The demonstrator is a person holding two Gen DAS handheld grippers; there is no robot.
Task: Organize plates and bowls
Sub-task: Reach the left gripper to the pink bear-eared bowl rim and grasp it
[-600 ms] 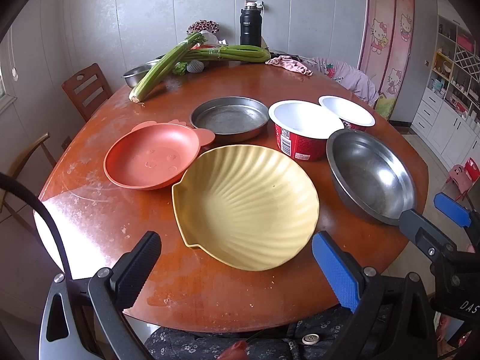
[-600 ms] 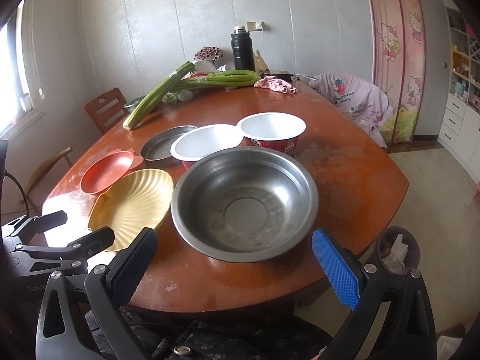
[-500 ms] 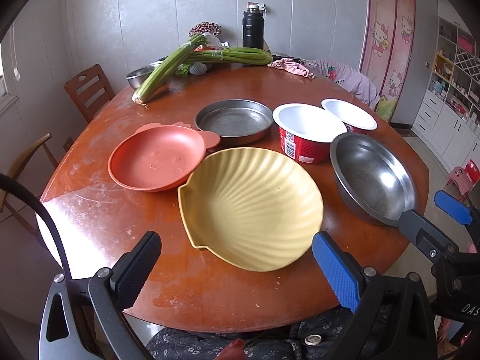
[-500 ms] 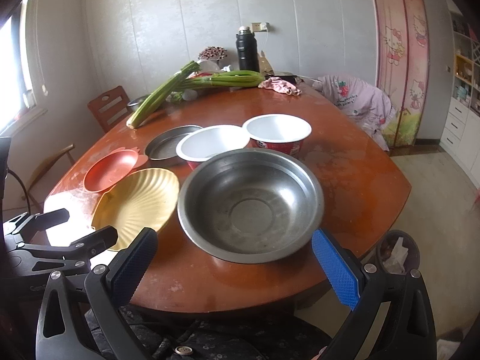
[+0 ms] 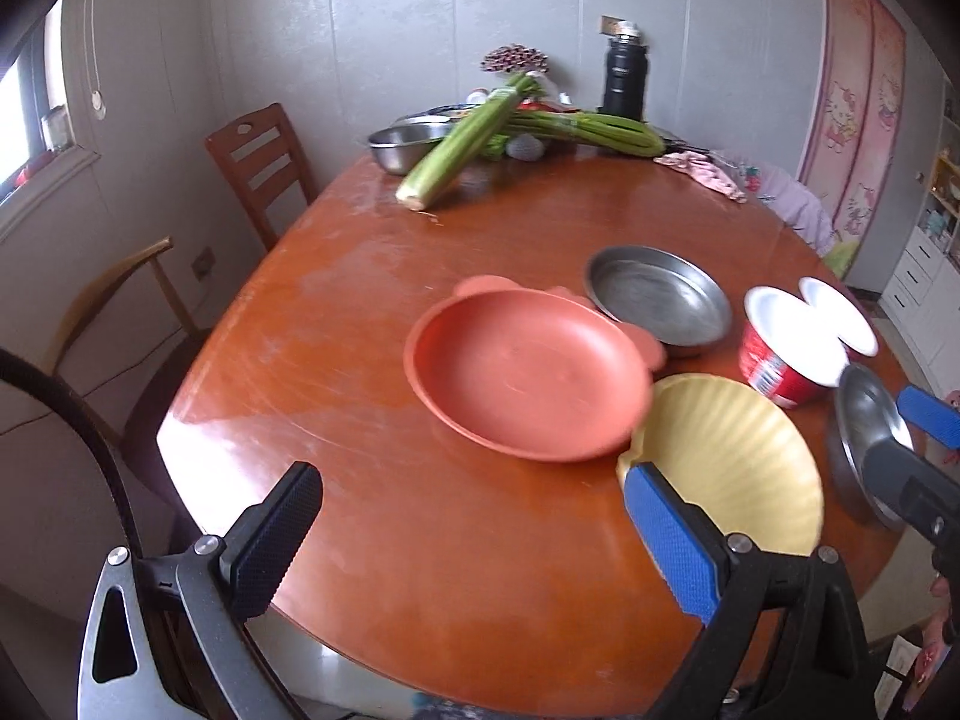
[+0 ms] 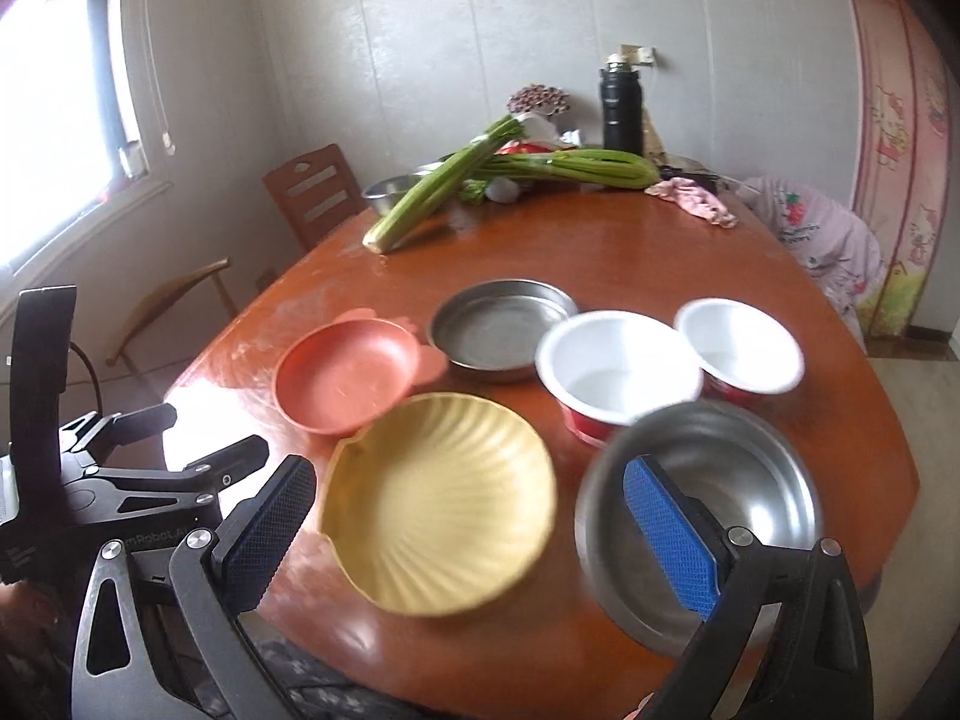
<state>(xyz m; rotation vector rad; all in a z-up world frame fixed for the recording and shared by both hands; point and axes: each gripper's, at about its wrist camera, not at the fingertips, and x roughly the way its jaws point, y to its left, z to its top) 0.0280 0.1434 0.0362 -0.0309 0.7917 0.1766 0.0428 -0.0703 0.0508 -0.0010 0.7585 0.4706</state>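
Both views have swung left since half a second ago. The left gripper, then centred on the yellow plate, now faces the bare near-left part of the table, with the pink plate ahead of it. The right gripper, then centred on the steel bowl, now frames the yellow plate. Both frames show motion blur.

Both grippers have their jaws fully apart and hold nothing.

No dish has moved. The pink plate, steel pan, two white bowls, yellow plate and steel bowl lie apart or just touching on the near half of the table. Nothing is stacked.

Judgement: sorting has not begun. The leftward swing suggests the plates are the first targets.
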